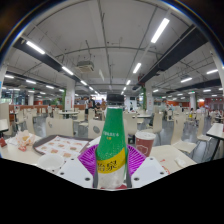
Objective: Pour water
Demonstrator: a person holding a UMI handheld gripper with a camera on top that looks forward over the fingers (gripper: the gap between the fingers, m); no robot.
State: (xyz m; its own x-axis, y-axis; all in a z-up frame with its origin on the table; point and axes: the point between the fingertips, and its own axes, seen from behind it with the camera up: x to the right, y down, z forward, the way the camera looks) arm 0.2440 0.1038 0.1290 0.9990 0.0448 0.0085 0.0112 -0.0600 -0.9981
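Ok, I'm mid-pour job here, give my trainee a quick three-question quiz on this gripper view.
1. True or false: the green bottle stands upright between the gripper fingers.
2. What colour is the bottle's cap? A) red B) dark green C) white
3. Fill in: the setting behind the bottle is a large hall with many ____ and chairs.

Key:
1. True; it stands between the magenta pads, though whether they press on it cannot be told.
2. B.
3. tables.
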